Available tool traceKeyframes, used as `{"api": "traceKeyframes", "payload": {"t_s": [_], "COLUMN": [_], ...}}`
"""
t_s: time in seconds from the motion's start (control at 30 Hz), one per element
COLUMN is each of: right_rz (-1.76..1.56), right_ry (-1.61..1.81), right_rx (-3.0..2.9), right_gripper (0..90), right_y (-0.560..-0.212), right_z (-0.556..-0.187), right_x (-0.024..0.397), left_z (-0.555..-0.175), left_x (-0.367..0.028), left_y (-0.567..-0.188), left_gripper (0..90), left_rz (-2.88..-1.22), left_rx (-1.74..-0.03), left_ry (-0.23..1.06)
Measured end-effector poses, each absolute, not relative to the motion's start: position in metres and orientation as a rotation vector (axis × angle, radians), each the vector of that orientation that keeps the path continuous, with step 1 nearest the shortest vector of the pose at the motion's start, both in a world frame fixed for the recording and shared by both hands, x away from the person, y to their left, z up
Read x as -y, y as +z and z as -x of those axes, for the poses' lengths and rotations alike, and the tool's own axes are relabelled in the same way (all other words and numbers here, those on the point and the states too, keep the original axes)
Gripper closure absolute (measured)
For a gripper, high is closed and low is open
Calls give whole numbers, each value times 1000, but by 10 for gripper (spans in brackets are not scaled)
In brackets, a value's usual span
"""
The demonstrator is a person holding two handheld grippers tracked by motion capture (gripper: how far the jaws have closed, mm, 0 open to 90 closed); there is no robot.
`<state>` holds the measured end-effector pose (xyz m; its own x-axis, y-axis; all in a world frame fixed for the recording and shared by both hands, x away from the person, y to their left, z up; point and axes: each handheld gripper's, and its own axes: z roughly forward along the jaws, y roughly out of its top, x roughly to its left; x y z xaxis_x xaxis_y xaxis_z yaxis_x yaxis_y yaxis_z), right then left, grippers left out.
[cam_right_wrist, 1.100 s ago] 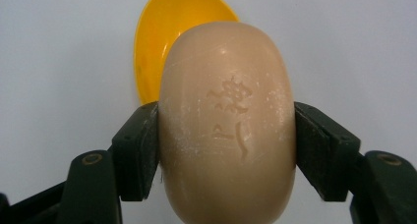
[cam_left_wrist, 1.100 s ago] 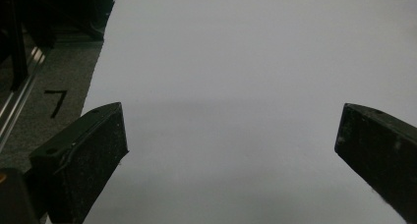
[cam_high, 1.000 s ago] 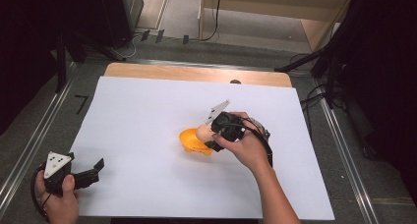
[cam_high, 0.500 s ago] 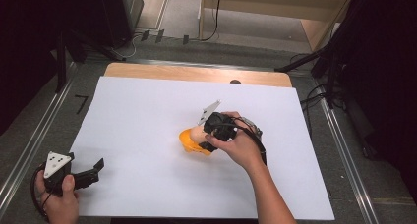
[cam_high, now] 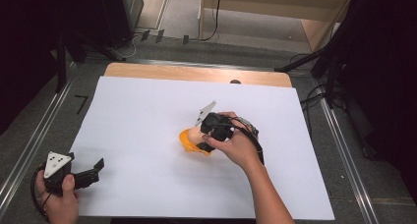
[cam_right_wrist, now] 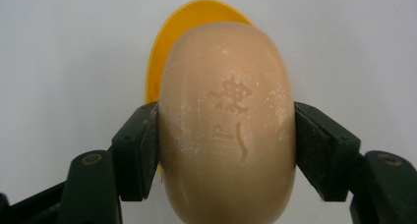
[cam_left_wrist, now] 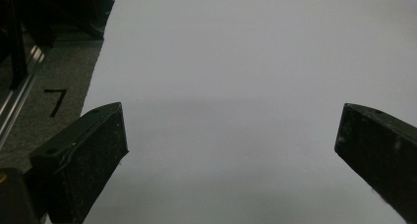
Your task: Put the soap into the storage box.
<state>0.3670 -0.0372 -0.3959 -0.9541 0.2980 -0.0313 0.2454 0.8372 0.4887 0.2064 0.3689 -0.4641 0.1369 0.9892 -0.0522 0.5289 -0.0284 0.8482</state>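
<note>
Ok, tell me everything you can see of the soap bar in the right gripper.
The soap bar is a beige, rounded oval with a matte, faintly scuffed surface and characters pressed into its face. The right gripper is shut on it, one black jaw against each long side. It sits over a yellow dish on the white sheet, near the table's middle.

Even overhead light, dark surroundings

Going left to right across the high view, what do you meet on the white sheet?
Left gripper with open black jaws → round orange-yellow plastic dish → right gripper shut on the beige oval soap bar.
</note>
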Motion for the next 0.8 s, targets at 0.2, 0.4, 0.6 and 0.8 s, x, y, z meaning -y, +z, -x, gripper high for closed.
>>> {"api": "traceKeyframes", "payload": {"t_s": [0.2,0.4,0.6,0.8], "right_rz": [-423,-433,-440,-457], "right_ry": [749,745,715,720], "right_rx": [-2916,-2917,-2914,-2922], "right_gripper": [325,325,324,322], "right_y": [-398,-398,-400,-400], "right_z": [-368,-368,-368,-369], "right_x": [35,35,34,34], "left_z": [-206,-207,-207,-207], "left_x": [-369,-369,-369,-369], "left_y": [-464,-464,-464,-464], "left_gripper": [0,0,0,0], "left_rz": [-1660,-1660,-1662,-1661], "left_rx": [-1489,-1489,-1488,-1489], "left_ry": [768,768,770,769]}}
